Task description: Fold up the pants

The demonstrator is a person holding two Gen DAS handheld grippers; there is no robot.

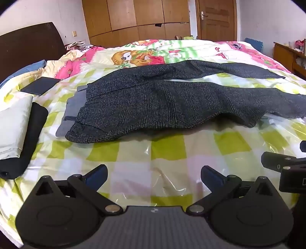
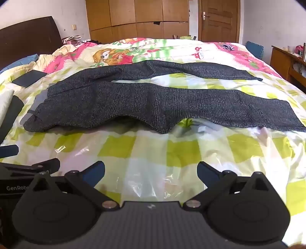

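On glossy checked bedcover (image 1: 168,147): woolly dark-check pants (image 1: 153,101), legs splayed.

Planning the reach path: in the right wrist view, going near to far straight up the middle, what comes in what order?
right gripper → clear plastic sheet → checked quilt → dark tweed pants → cartoon bear print → wooden wardrobe

On the one bed (image 1: 168,153) there lie one pair of dark pants (image 1: 153,103) with two legs, one flat black rectangle (image 1: 40,85), one black roll (image 1: 28,141) and one pale folded cloth (image 1: 13,122), and two grippers, left gripper (image 1: 154,173) and right gripper (image 2: 151,169).
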